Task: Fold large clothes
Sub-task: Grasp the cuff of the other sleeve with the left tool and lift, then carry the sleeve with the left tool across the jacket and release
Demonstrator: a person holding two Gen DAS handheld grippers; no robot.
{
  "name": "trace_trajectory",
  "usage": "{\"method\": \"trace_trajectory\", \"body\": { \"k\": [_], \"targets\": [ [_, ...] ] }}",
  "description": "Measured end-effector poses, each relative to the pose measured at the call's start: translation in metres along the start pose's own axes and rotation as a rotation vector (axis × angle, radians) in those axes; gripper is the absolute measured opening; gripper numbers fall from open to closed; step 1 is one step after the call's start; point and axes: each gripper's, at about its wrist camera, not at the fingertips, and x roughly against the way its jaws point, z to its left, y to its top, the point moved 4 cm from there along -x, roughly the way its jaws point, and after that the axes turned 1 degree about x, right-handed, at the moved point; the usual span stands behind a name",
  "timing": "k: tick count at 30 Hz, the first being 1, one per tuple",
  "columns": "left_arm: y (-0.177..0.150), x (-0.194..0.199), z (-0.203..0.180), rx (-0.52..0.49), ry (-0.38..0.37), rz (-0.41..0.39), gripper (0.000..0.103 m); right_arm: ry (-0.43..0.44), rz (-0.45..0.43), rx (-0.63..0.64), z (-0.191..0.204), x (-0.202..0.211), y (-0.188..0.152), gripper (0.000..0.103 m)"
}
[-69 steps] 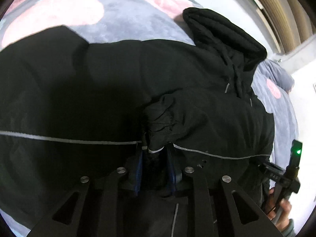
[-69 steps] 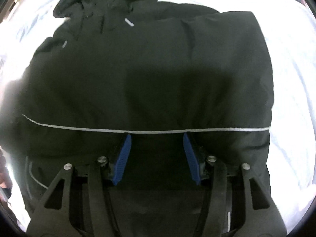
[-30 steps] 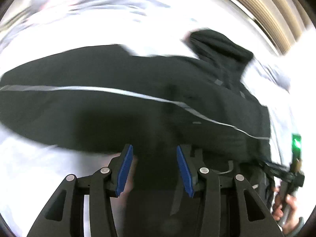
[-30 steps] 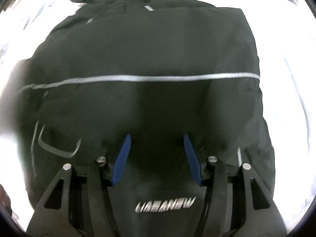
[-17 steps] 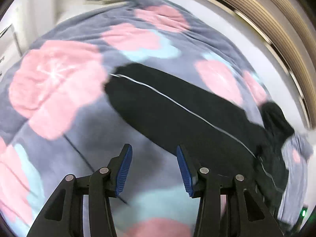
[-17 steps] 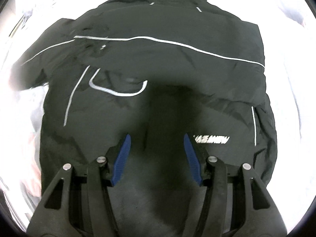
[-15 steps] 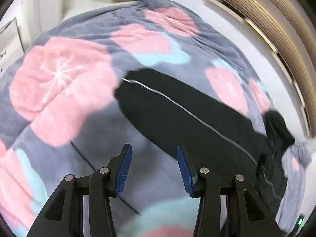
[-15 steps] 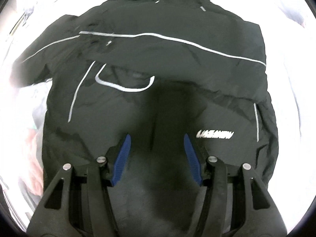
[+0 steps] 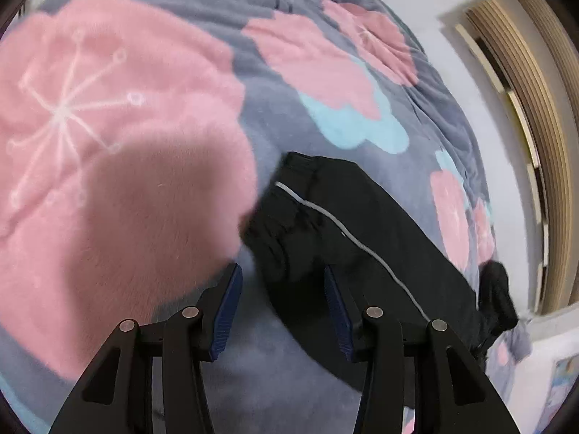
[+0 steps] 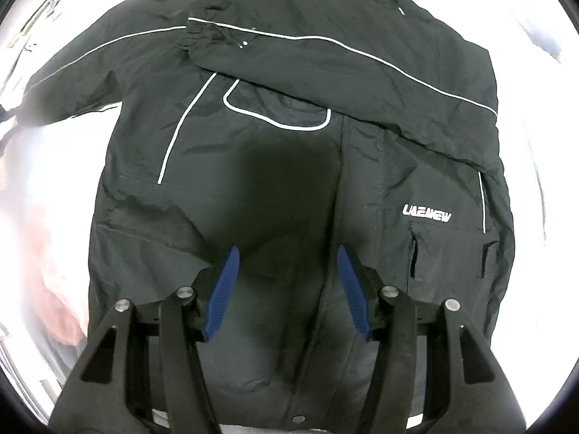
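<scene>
A large black hooded jacket [image 10: 289, 166] with thin white piping lies face up on the bed. One sleeve [image 10: 343, 61] is folded across its chest. The other sleeve [image 10: 72, 72] stretches out to the left. In the left wrist view that outstretched sleeve [image 9: 362, 238] lies on the blanket, and its cuff [image 9: 286, 231] sits just ahead of my left gripper [image 9: 280, 278], which is open and empty. My right gripper [image 10: 286, 256] is open and empty above the jacket's lower front.
A grey fleece blanket [image 9: 282, 115] with pink and light blue flowers covers the bed. A white wall and a wooden slatted panel [image 9: 535, 108] stand at the right. The bedding around the jacket is overexposed in the right wrist view.
My left gripper let go of the folded sleeve, opened, and swung left to the other sleeve's cuff, closing in on it. My right gripper pulled back, showing the whole jacket.
</scene>
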Motion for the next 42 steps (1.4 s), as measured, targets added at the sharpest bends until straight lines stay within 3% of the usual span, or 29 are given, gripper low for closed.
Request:
{"method": "trace_trajectory", "body": {
  "k": [6,7,9,13,19,23,32,42],
  "targets": [
    [0.005,-0.018,0.004,0.029,-0.026,0.007,0.049,-0.012,0.019,0.012,0.005,-0.005,-0.006,0.054],
    [0.005,-0.019,0.003,0.025,-0.027,0.004,0.046,-0.012,0.023,0.014,0.006,-0.005,-0.008,0.054],
    [0.005,-0.016,-0.001,0.012,-0.039,-0.01,0.028,-0.012,0.027,0.018,0.008,-0.005,-0.01,0.054],
    [0.001,0.003,-0.017,-0.042,-0.032,-0.078,0.018,-0.004,0.022,0.03,0.013,-0.004,-0.01,0.054],
    [-0.01,0.054,-0.059,-0.14,-0.112,-0.161,0.016,0.025,0.001,0.041,0.015,-0.001,-0.009,0.054],
    [-0.029,0.089,-0.108,-0.267,-0.15,-0.199,0.016,0.06,-0.016,0.043,0.014,0.003,-0.009,0.054],
    [-0.119,0.11,-0.234,-0.523,-0.219,-0.178,0.015,0.123,-0.061,0.007,-0.016,0.013,-0.015,0.054],
    [-0.26,0.063,-0.36,-0.713,-0.283,-0.015,0.015,0.13,-0.109,-0.068,-0.094,0.024,-0.028,0.054]
  ]
}}
